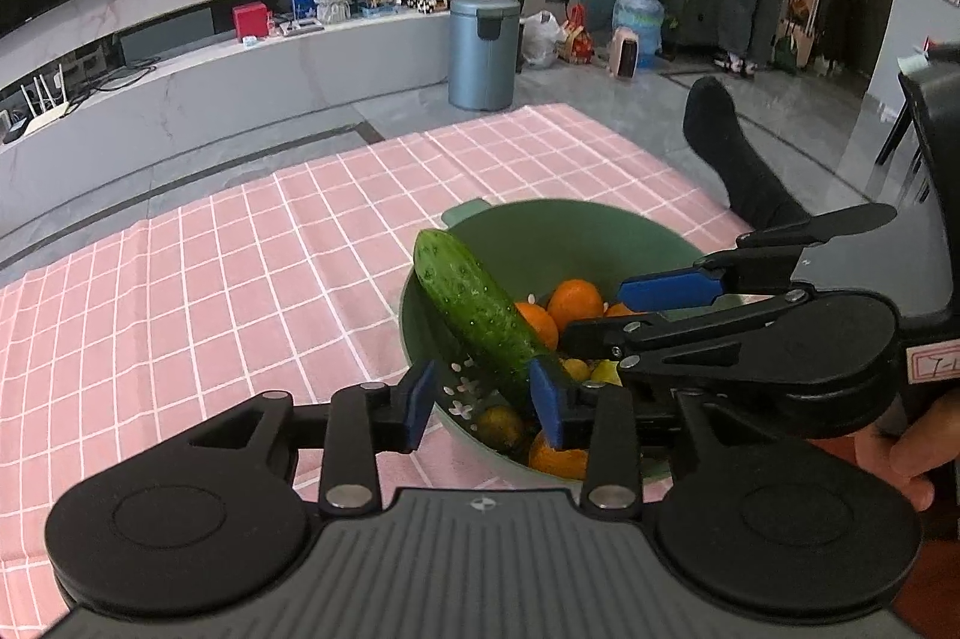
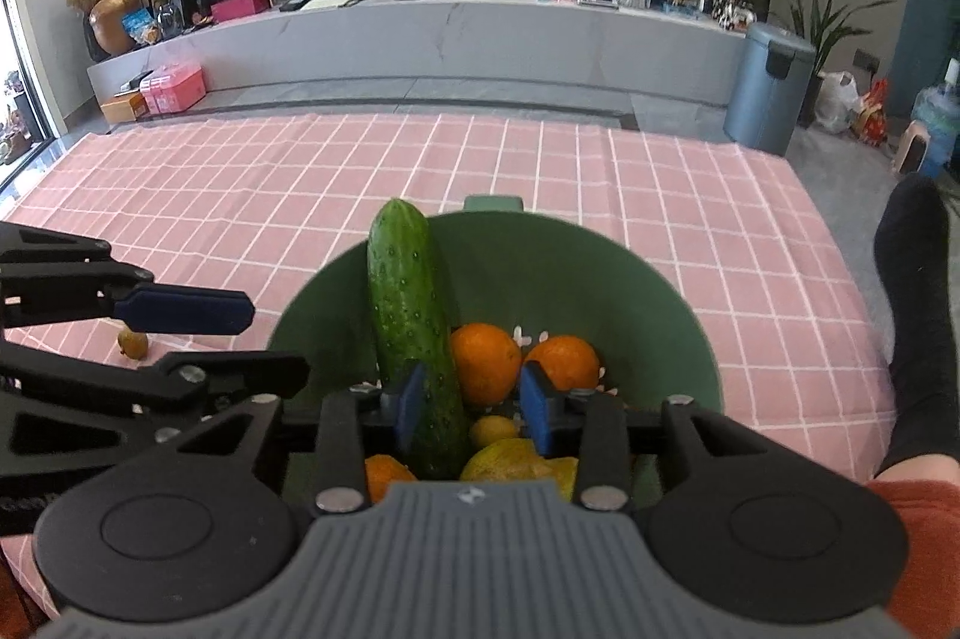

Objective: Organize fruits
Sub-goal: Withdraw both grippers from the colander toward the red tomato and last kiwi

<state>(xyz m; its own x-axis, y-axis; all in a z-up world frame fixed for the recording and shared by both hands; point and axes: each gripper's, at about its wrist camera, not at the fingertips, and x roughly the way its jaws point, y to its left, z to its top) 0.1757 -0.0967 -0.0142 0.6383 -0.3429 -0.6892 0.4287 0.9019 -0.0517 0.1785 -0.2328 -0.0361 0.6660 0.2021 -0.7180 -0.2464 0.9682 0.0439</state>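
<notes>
Desk (image 2: 252,171), under a pink checked cloth: carrying the bowl at its near edge.

Bowl (image 2: 600,279), green, with a tab handle on the far rim: holding the fruit; its near wall is being cut off by both gripper bodies.

Cucumber (image 2: 408,315): leaning against the bowl's left wall, long axis running from the bowl floor up and away over the far-left rim; lower end hidden among the fruit.

Left gripper (image 1: 483,402): jaws standing apart over the near-left rim, the right pad just beside the cucumber's lower part, not pressing it.

Right gripper (image 2: 474,408): jaws apart, straddling the cucumber's base; the left pad looks close to or touching it, contact uncertain. Judged the nearer of the two for any regrasp.

Oranges (image 2: 486,363): lying behind the pads.

Yellow-green fruit (image 2: 510,462): partly hidden, kind unclear.

Small fruit (image 2: 132,342): lying on the cloth, left of the bowl, still outside.
</notes>
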